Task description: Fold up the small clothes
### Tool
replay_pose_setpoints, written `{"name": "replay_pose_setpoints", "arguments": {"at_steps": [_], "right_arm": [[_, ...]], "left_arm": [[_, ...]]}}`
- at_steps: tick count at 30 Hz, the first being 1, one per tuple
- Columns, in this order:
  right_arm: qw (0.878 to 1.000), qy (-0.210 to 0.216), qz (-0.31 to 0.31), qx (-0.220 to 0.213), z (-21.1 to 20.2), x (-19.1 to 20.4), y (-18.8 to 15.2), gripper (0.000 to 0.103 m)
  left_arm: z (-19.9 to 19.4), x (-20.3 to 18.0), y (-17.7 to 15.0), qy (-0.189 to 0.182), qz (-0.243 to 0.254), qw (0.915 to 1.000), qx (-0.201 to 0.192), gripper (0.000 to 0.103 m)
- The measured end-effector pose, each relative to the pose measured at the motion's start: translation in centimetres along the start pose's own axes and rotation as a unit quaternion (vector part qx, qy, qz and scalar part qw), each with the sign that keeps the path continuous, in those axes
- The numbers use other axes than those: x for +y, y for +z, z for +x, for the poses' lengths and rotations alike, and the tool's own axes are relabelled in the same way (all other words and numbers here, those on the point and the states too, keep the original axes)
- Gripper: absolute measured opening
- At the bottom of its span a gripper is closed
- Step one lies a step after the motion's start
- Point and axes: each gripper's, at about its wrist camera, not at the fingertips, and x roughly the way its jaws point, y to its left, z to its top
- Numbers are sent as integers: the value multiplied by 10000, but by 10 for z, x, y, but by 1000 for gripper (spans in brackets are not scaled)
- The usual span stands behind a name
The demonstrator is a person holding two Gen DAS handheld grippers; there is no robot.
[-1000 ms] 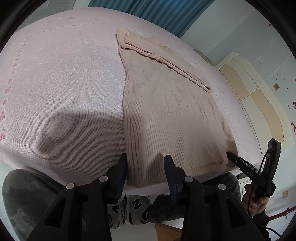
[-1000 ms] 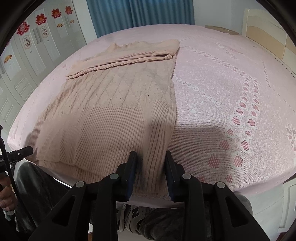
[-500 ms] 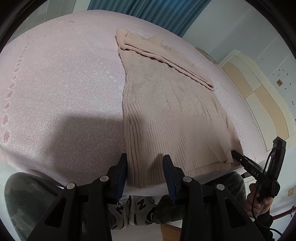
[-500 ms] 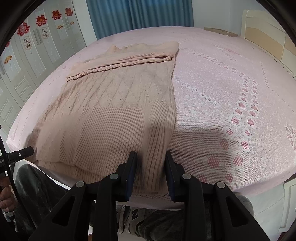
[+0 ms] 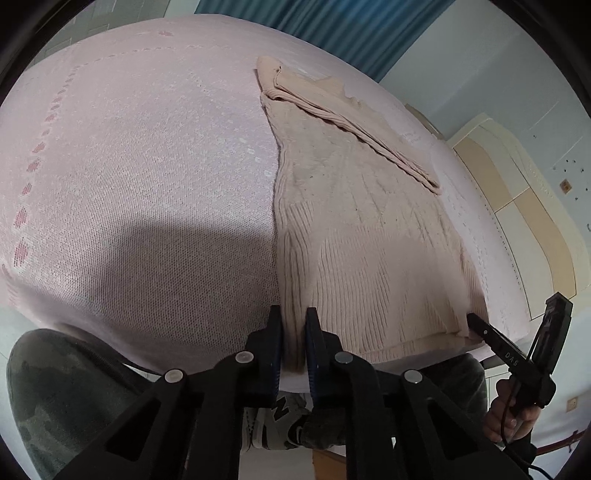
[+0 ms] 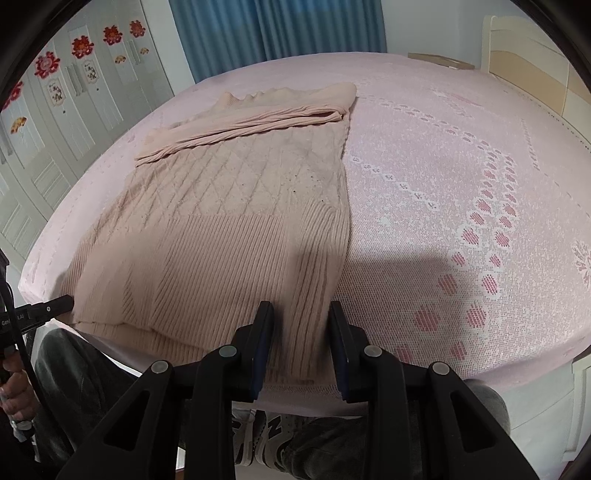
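Note:
A beige knit sweater [image 5: 354,229] lies flat on the pink bedspread [image 5: 129,177], its sleeves folded across the far end. It also shows in the right wrist view [image 6: 229,229]. My left gripper [image 5: 293,317] is shut on the sweater's near left hem corner. My right gripper [image 6: 301,314] is open, its fingers on either side of the near right hem corner. The right gripper's tip shows in the left wrist view [image 5: 476,321] at the hem's other corner, and the left gripper's tip shows in the right wrist view [image 6: 62,302].
The bedspread [image 6: 461,192] covers a large bed whose near edge lies just below the hem. A person's legs and sneakers [image 5: 273,424] are below the edge. A headboard [image 5: 517,206] stands at the right, wardrobe doors [image 6: 55,92] and blue curtains [image 6: 280,29] behind.
My left gripper's jaws have closed from wide open onto the sweater's hem corner. The right gripper has stayed open at the other corner.

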Motion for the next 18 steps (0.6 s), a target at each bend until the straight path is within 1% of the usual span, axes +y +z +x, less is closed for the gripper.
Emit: {"name": "replay_pose_setpoints", "arguments": {"at_steps": [5, 11, 18], "right_arm": [[10000, 19, 47, 60, 0, -1, 1, 30], [9999, 38, 110, 80, -1, -2, 1, 30], [9997, 84, 202, 149, -2, -4, 2, 30]], "left_arm": [[1, -6, -1, 148, 112, 9998, 4, 12], [0, -4, -1, 80, 106, 9999, 22, 12], [0, -7, 0, 105, 94, 9999, 18, 11]]}}
